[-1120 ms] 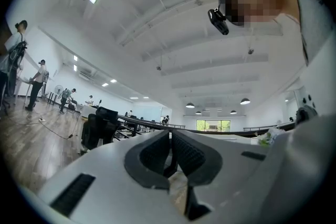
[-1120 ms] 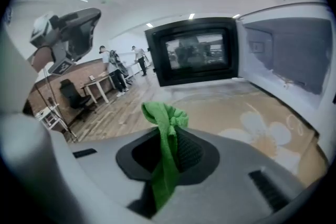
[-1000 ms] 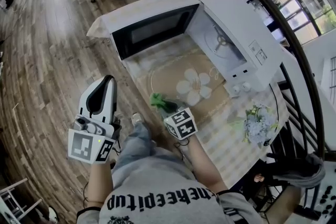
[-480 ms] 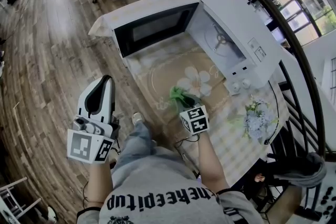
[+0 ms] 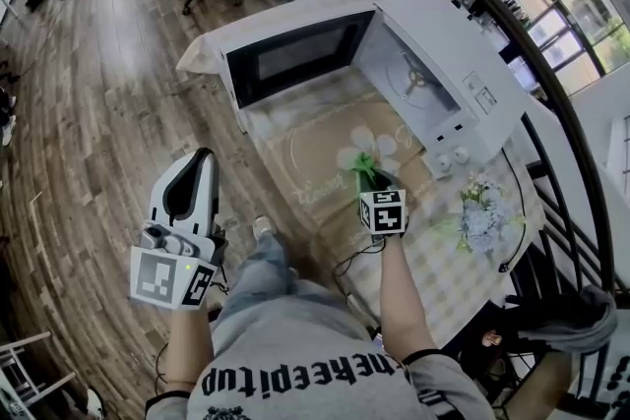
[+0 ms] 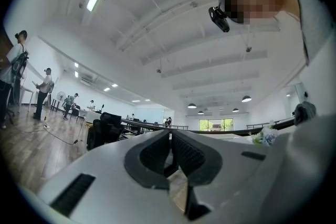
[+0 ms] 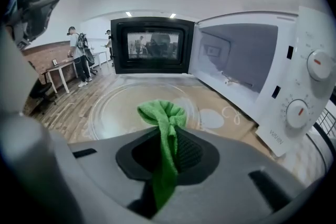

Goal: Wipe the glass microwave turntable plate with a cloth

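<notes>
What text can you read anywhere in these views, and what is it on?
"nekeepitup": on the person's shirt, with the start cut off.
"WAVEN", roughly: at the bottom of the microwave control panel.
Script on the table mat: too blurred to read.
Stickers on the microwave front: too small to read.

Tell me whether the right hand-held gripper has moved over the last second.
Yes. The right hand-held gripper with its green cloth has shifted rightward to the flower print, nearer the microwave.

Bunched green cloth over glass plate
</notes>
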`<control>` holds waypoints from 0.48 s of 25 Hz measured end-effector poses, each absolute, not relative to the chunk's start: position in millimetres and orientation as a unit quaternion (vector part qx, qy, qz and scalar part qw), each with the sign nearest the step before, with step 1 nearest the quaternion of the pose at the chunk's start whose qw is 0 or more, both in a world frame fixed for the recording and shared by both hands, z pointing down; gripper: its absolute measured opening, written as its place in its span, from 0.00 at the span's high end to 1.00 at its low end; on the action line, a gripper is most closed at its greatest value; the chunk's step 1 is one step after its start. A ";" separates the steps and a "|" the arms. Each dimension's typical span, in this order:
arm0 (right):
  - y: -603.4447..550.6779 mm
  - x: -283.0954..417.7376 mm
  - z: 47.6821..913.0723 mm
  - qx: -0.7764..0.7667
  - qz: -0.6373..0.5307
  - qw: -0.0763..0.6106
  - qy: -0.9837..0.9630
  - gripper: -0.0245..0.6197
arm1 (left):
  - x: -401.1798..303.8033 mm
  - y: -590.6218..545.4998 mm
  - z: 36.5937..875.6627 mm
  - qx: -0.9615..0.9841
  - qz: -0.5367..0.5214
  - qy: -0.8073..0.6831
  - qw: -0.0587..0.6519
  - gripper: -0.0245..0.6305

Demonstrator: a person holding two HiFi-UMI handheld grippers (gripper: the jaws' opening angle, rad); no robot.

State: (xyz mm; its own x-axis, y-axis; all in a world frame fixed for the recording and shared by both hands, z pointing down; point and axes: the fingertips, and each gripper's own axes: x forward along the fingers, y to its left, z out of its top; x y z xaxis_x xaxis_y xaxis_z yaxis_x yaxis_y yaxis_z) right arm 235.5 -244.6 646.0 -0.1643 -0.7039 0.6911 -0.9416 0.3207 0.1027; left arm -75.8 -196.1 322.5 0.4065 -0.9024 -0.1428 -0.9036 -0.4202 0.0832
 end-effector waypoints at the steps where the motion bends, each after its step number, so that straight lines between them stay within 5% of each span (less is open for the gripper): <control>1: -244.9 235.7 646.3 0.559 0.180 0.334 -0.737 0.89 | -76.4 -192.6 321.9 -0.838 0.083 0.539 0.005 0.94; 5: -242.2 236.7 636.5 0.582 0.185 0.326 -0.722 0.89 | -77.2 -177.5 321.2 -0.837 0.083 0.541 0.007 0.94; 12: -203.5 234.4 578.4 0.624 0.193 0.191 -0.732 0.88 | -73.7 -153.3 318.3 -0.842 0.090 0.532 0.005 0.94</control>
